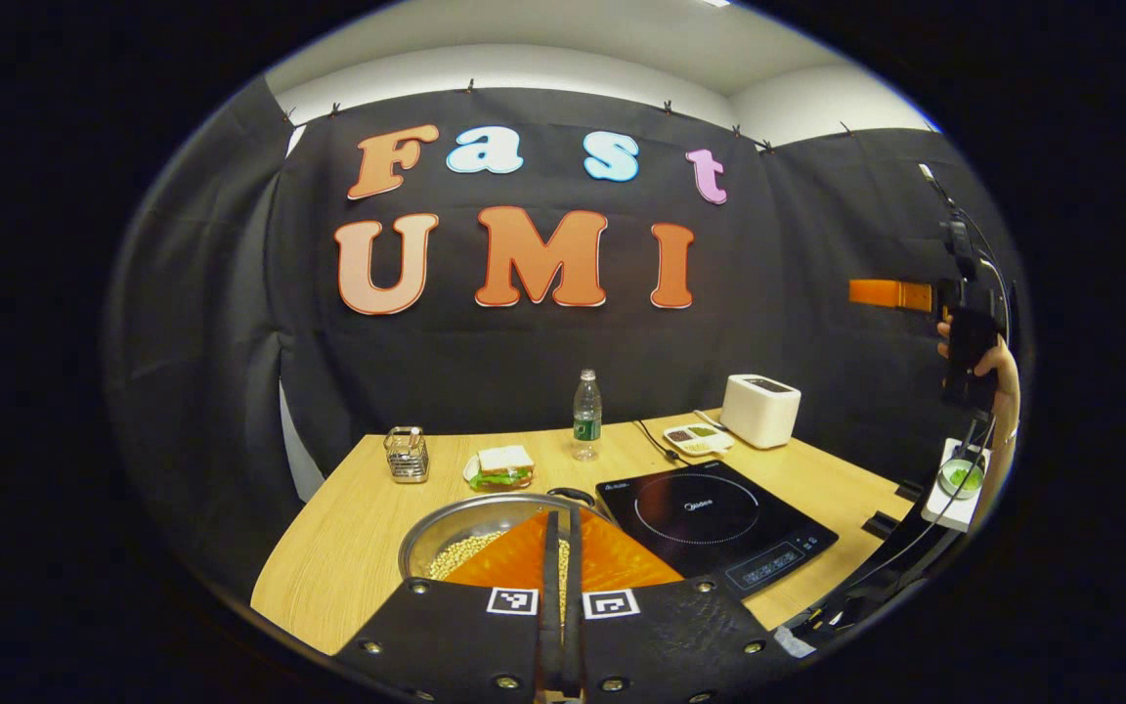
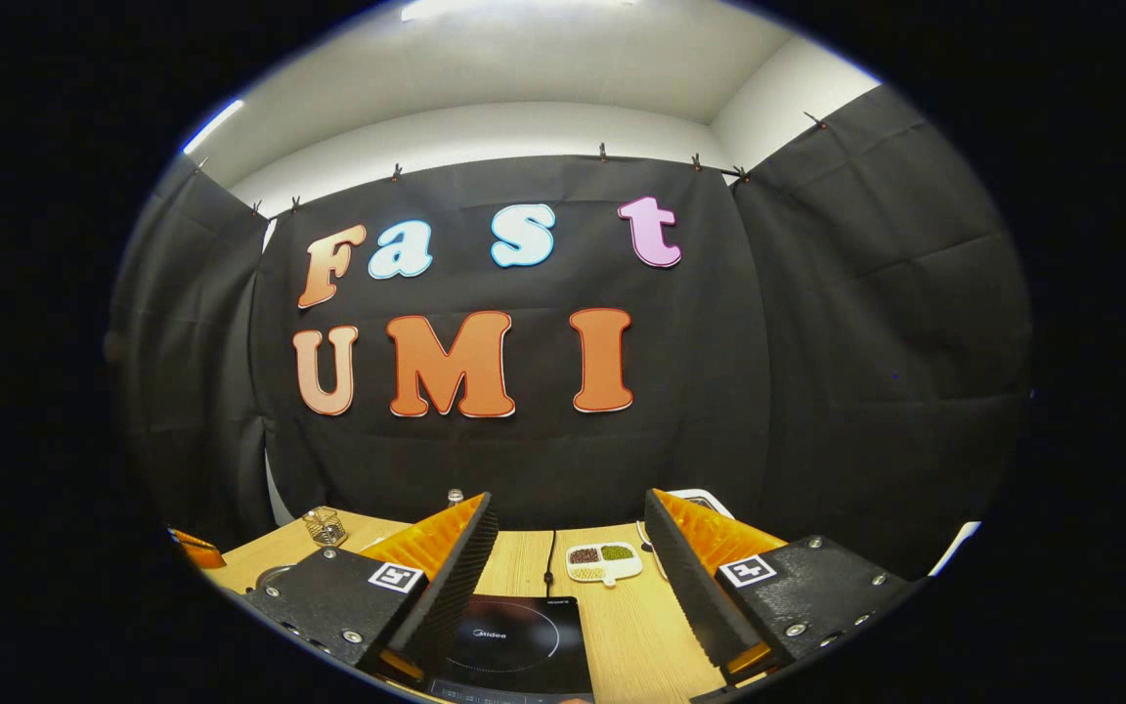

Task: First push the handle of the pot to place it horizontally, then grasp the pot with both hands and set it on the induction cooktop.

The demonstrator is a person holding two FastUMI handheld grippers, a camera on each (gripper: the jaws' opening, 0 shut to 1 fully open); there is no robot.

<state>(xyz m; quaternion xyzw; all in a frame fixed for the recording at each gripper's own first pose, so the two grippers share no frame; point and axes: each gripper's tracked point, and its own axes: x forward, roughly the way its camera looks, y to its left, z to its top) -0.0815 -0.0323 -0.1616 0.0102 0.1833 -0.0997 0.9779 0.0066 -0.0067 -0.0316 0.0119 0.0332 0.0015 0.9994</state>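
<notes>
In the left gripper view, the left tool [image 1: 561, 548] hangs low over the pot [image 1: 470, 533] of beans on the counter [image 1: 348, 548], fingers together. Just right sits the induction cooktop [image 1: 714, 518]. Far right, a hand [image 1: 998, 376] holds the right tool [image 2: 563, 548] raised, fingers spread apart.

- The table [image 1: 358, 548] looks like pale wood with a smooth, matt grain.
- The induction cooktop [image 1: 714, 523] on it has a glossy black glass-like top.
- Left of the cooktop, the pot [image 1: 470, 528] is shiny bare metal.
- Behind the pot, a wire basket [image 1: 407, 455] gleams like chrome.
- Behind the cooktop, the bottle [image 1: 586, 416] is clear plastic and the toaster [image 1: 760, 411] smooth matt white.
- The right tongs' [image 2: 563, 567] inner pads [image 2: 455, 577] are ribbed.
</notes>
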